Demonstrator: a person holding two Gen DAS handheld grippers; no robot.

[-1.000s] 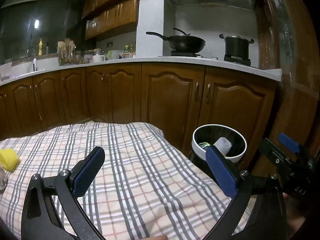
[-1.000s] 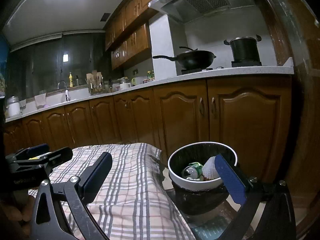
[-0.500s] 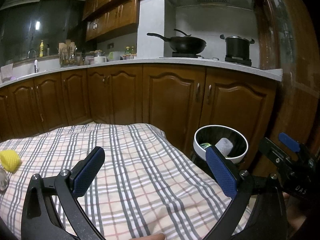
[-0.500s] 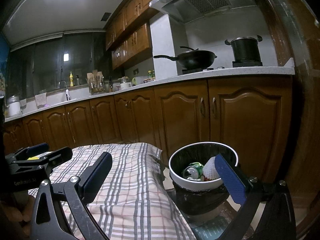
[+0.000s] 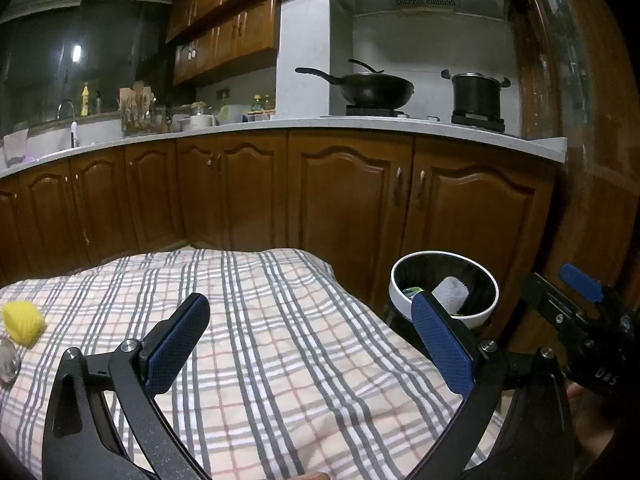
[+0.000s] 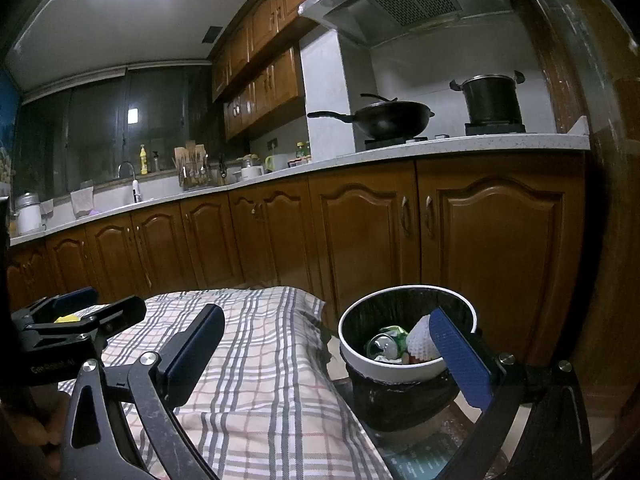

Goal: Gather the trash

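Note:
A white-rimmed trash bin [image 5: 486, 312] [image 6: 400, 366] with a black liner stands just past the table's right end. It holds a green can [image 6: 386, 342] and white foam netting [image 6: 420, 340] [image 5: 450, 294]. A yellow crumpled piece [image 5: 22, 322] lies on the plaid tablecloth [image 5: 260, 340] at the far left, beside a clear plastic item [image 5: 8, 360] at the frame edge. My left gripper [image 5: 308, 342] is open and empty above the cloth. My right gripper [image 6: 326, 352] is open and empty, hovering between the table's edge and the bin.
Brown kitchen cabinets [image 5: 340, 200] with a white countertop [image 5: 360, 124] run behind the table. A wok [image 5: 368, 88] and a black pot [image 5: 476, 94] sit on the stove. A wooden door frame [image 5: 580, 160] rises at the right, close behind the bin.
The left wrist view has shifted slightly, and the yellow piece sits a little lower-left. Both grippers stay open; the right one has barely moved.

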